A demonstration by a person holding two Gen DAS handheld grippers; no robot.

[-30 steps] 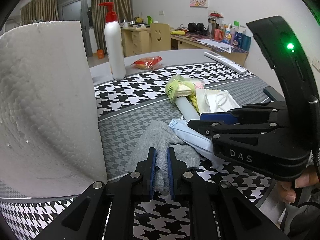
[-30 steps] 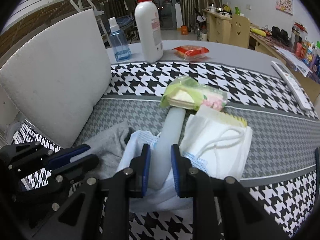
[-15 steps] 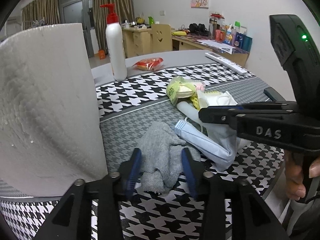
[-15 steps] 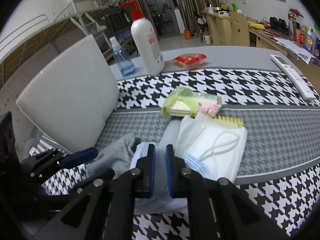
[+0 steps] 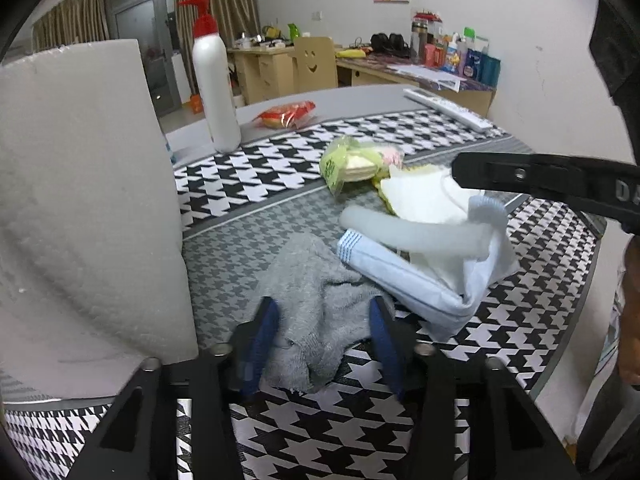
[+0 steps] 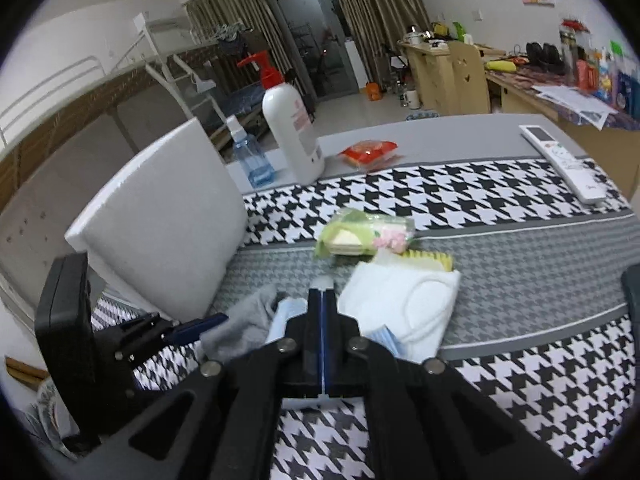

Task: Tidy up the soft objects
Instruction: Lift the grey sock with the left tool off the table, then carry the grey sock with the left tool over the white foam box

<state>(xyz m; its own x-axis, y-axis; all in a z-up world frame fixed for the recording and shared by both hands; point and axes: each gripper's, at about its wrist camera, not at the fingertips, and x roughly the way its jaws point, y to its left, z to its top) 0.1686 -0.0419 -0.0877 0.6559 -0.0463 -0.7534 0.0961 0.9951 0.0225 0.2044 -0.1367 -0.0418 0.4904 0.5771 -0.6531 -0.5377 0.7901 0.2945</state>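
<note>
A grey towel (image 5: 316,308) lies crumpled on the houndstooth cloth, between the fingers of my open left gripper (image 5: 324,328). My right gripper (image 6: 322,308) is shut on a pale foam tube (image 5: 416,232) and lifts one end off the table; light blue cloth (image 5: 420,280) hangs around that end. The tube's far tip (image 6: 323,281) shows just past the shut fingers. A white cloth with a cord loop (image 6: 400,300) lies to the right. A green packet of sponges (image 6: 360,236) lies behind it.
A large white foam block (image 5: 80,208) stands on the left, close to my left gripper. A white pump bottle (image 6: 292,132), a blue spray bottle (image 6: 250,156), a red snack packet (image 6: 370,150) and a remote (image 6: 564,160) sit farther back.
My left gripper let go of the grey towel and opened wide. My right gripper closed fully on the foam tube and lifted it, dragging the blue cloth up.
</note>
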